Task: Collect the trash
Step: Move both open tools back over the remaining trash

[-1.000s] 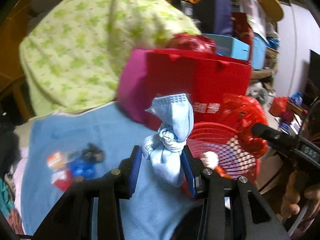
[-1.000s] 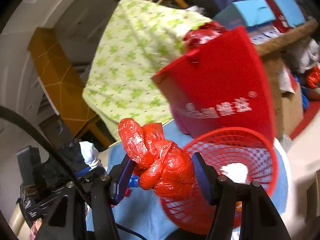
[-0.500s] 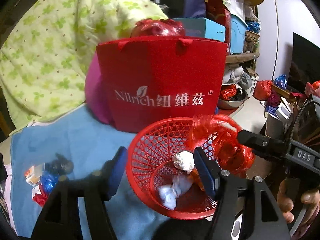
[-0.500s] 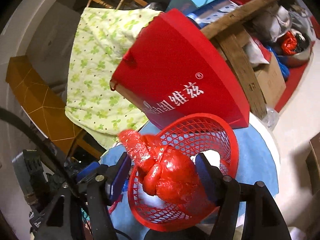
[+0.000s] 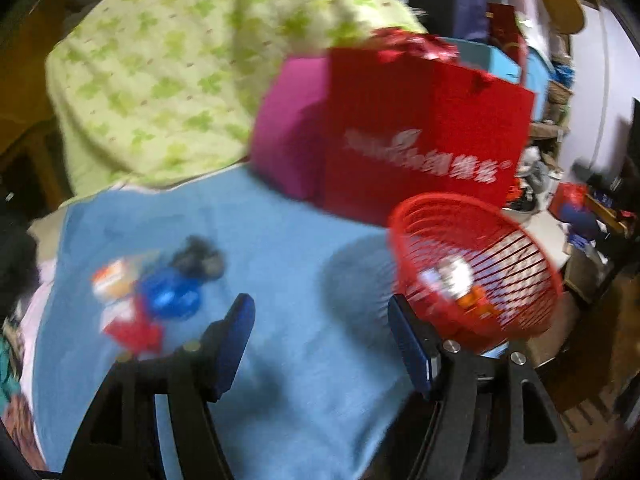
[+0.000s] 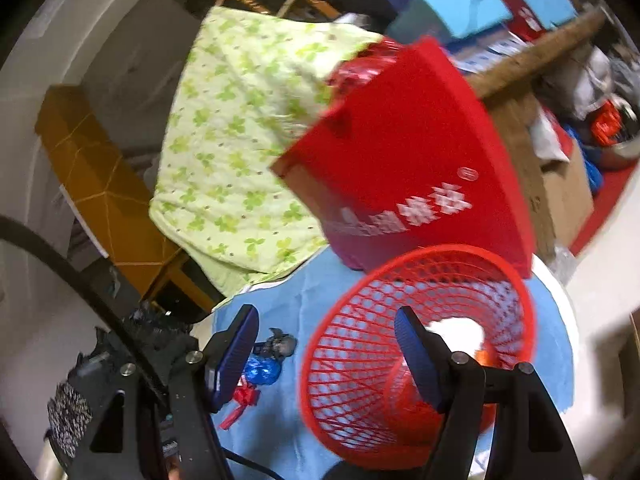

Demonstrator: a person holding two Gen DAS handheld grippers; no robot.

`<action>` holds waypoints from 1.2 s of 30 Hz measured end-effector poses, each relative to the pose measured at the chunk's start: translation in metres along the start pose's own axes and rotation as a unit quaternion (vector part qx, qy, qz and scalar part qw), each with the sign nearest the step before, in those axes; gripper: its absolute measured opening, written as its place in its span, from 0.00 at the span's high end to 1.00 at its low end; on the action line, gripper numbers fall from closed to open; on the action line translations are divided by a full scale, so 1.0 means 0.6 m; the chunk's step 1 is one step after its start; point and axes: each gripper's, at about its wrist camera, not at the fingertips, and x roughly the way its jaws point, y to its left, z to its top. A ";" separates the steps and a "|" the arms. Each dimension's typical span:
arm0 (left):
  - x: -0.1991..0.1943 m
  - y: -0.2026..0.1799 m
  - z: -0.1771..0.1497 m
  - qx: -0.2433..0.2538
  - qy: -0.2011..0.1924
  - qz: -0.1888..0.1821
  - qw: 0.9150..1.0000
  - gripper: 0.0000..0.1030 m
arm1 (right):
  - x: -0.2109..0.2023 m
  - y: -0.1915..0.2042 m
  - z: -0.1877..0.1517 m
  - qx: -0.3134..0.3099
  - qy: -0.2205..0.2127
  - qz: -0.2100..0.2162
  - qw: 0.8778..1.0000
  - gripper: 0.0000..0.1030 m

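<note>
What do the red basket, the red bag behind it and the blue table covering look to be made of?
Red basket: moulded plastic, judging by its open lattice walls. Red bag: likely coated paper, with flat stiff faces and white print. Blue covering: soft matte cloth, probably towel-like; blur hides the weave.

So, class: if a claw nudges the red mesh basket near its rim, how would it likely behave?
The red mesh basket is open plastic lattice holding only a few scraps, so probably light and easily shoved. It already looks tilted on the blue cloth, so it may tip or slide. The thin lattice probably flexes rather than cracks.
</note>
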 end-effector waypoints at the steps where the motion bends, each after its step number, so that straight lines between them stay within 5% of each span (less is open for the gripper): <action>1: 0.000 0.017 -0.010 -0.005 0.003 0.008 1.000 0.32 | 0.006 0.019 -0.002 -0.011 0.002 0.005 1.000 0.29; 14: -0.017 0.289 -0.159 -0.134 0.040 0.134 0.981 0.32 | 0.171 0.205 -0.100 -0.101 0.125 0.063 0.985 0.29; 23: 0.012 0.379 -0.199 -0.181 0.057 0.145 0.971 0.32 | 0.345 0.238 -0.190 -0.129 0.229 0.051 0.963 0.29; 36: 0.072 0.449 -0.179 -0.204 0.055 0.133 0.968 0.32 | 0.517 0.222 -0.245 -0.115 0.284 0.057 0.950 0.28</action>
